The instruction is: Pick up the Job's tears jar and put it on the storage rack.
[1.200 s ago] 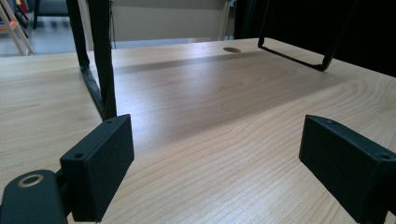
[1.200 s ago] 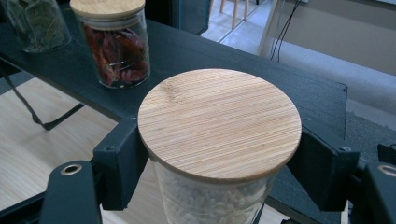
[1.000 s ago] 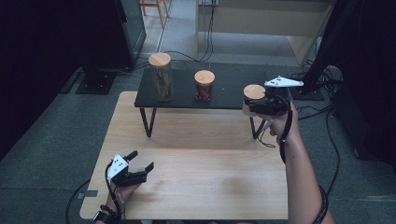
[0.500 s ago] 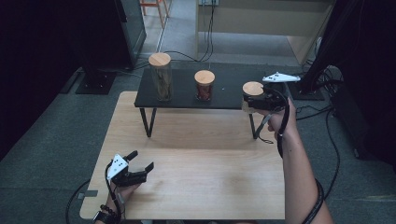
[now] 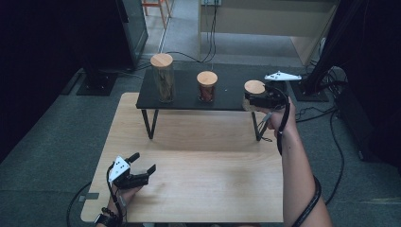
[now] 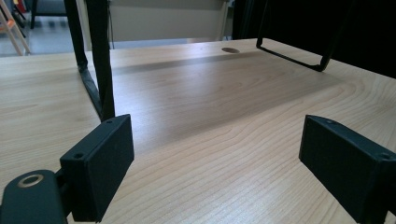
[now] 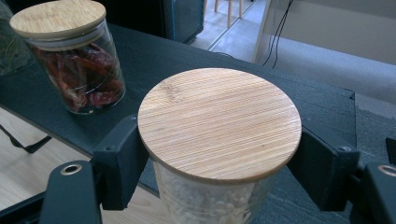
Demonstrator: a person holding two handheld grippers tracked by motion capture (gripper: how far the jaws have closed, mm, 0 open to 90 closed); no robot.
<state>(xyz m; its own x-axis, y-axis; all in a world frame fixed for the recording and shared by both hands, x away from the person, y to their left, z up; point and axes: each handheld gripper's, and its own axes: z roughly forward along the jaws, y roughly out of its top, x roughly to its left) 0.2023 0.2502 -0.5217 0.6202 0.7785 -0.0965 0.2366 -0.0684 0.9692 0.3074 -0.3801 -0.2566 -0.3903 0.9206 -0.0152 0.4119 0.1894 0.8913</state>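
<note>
the left gripper (image 5: 142, 172) rests on the wood table (image 5: 213, 189), well in front of the black shelf (image 5: 189, 97) and near the table's front left corner. its jaws stand open with nothing between them. on the shelf, at its left end, stands a tall jar (image 5: 162, 78). near the shelf's middle stands a chili jar (image 5: 206, 86) with a wood lid. at the shelf's right end is the white jar (image 7: 210, 196), low, with a wood lid (image 7: 219, 121). the right gripper (image 5: 253, 100) is closed on this jar, one jaw on each side just under the lid.
</note>
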